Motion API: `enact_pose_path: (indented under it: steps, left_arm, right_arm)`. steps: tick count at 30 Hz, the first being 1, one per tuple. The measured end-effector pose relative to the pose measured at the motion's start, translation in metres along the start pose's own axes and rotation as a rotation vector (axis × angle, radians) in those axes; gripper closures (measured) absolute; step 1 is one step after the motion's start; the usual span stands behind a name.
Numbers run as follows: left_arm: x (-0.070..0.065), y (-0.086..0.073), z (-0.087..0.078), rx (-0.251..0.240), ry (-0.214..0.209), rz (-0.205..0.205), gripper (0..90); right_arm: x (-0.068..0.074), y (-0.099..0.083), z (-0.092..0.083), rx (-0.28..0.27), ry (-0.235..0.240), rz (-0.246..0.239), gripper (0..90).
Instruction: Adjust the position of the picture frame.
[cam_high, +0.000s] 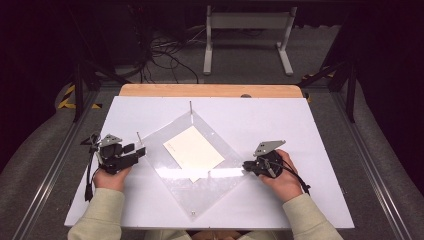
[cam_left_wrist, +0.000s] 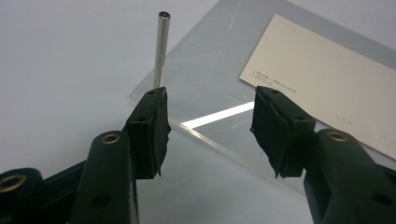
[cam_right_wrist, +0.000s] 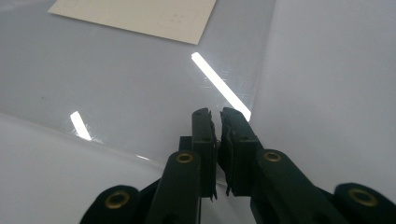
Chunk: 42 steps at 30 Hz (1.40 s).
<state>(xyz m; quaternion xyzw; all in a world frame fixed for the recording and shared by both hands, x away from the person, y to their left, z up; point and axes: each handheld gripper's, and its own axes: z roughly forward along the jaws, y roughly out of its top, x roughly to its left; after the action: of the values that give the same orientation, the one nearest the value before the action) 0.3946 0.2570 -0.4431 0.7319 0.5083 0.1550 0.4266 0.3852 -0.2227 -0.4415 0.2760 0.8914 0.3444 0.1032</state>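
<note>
A clear plastic sheet lies cornerwise on the white board, with a cream card on its middle. Thin metal pins stand at its left corner and its far corner. My left gripper rests at the left corner, open, with nothing between its fingers. In the left gripper view its jaws straddle the sheet's edge just short of the pin, with the card beyond. My right gripper is shut at the sheet's right corner. In the right gripper view its pads meet with nothing seen between them.
The board lies on a wooden table, with metal rails along both sides. A white frame and loose cables sit on the floor beyond. A small fitting marks the sheet's near corner.
</note>
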Motion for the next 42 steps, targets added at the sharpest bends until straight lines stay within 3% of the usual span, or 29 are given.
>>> enact_pose_path:
  steps: [4,8,14,17,19,21,23,25,28,35,37,39,42]
  left_arm:
    - [0.003,0.0,0.001,-0.003,0.019,-0.013,46.7]
    - [0.004,0.003,0.007,-0.014,0.07,-0.005,46.9]
    - [0.004,0.013,0.024,-0.019,0.126,-0.003,46.7]
    - [0.004,0.018,0.032,0.001,0.174,0.024,53.3]
    - [0.005,0.022,0.036,-0.005,0.18,0.031,64.3]
    - [0.003,0.026,0.039,-0.001,0.159,0.069,81.0]
    - [-0.003,0.031,0.043,0.008,0.206,0.113,84.7]
    - [-0.003,0.036,0.046,-0.001,0.185,0.096,84.9]
    - [-0.012,0.046,0.055,-0.012,0.198,0.112,84.9]
    - [-0.032,0.069,0.072,-0.02,0.165,0.166,84.6]
    - [-0.038,0.075,0.079,-0.002,0.153,0.185,84.5]
    - [-0.046,0.079,0.086,-0.031,0.124,0.207,84.5]
    - [-0.057,0.086,0.097,0.001,0.113,0.237,84.7]
  right_arm:
    - [0.013,-0.003,-0.004,0.019,0.019,-0.011,83.5]
    - [0.024,-0.006,-0.007,0.027,0.036,-0.011,83.3]
    - [0.022,-0.007,-0.007,0.014,0.05,0.013,83.3]
    - [0.023,-0.008,-0.007,0.008,0.045,0.01,83.3]
    - [0.023,-0.009,-0.007,0.001,0.043,0.012,83.3]
    - [0.024,-0.01,-0.007,-0.005,0.041,0.009,83.3]
    - [0.024,-0.011,-0.007,-0.009,0.041,0.009,83.3]
    - [0.026,-0.012,-0.008,-0.006,0.043,0.006,83.4]
    - [0.032,-0.014,-0.012,0.01,0.043,-0.002,83.4]
    - [0.045,-0.027,-0.023,0.016,0.065,0.003,83.4]
    - [0.049,-0.031,-0.027,0.019,0.078,0.007,83.4]
    - [0.055,-0.036,-0.031,0.023,0.092,0.004,83.5]
    - [0.063,-0.042,-0.037,0.026,0.103,0.0,83.4]
